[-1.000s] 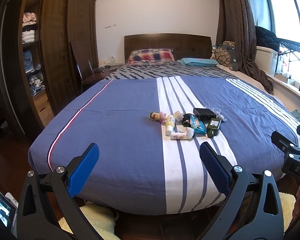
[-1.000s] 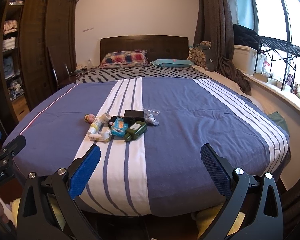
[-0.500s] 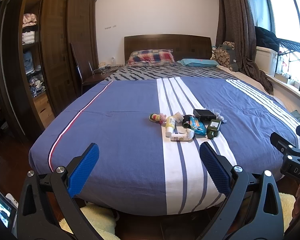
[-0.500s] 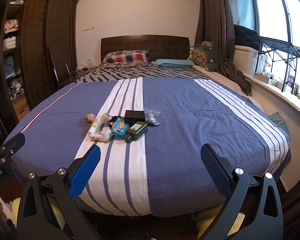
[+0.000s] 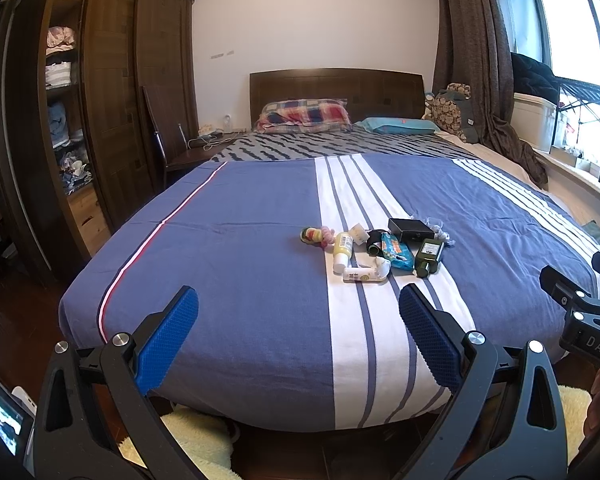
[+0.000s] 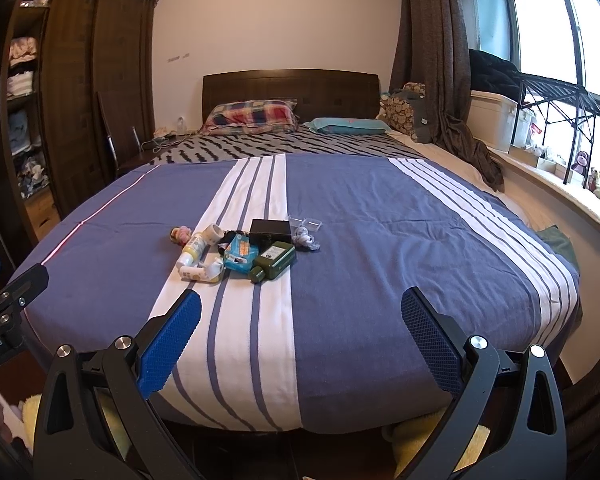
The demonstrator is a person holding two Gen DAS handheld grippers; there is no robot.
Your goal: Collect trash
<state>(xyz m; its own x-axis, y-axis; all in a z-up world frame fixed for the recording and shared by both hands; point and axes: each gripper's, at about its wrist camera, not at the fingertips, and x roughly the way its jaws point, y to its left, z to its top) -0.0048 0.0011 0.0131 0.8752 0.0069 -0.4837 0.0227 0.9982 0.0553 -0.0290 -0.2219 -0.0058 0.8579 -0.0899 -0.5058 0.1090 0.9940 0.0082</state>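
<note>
- Facing the foot of a bed from below its edge, we hold both grippers short of the mattress, touching nothing.
- At far left we see a dark wooden wardrobe with open shelves of folded clothes.
- Our left gripper has its blue fingers spread wide apart, with nothing between them.
- The blue bedspread carries a white striped band, and the litter lies in one cluster on and beside it, well ahead of both grippers.
- From the left of that cluster we find a small pink and yellow toy, a yellow bottle lying on its side, a white tube nearest the foot, a blue wrapper packet, a black box, a dark green bottle on its side, and crumpled clear plastic at the right end.
- Our right gripper is likewise spread wide, with nothing held.
- A plaid pillow rests at the headboard.
- At far right, a brown curtain hangs beside the window.
</note>
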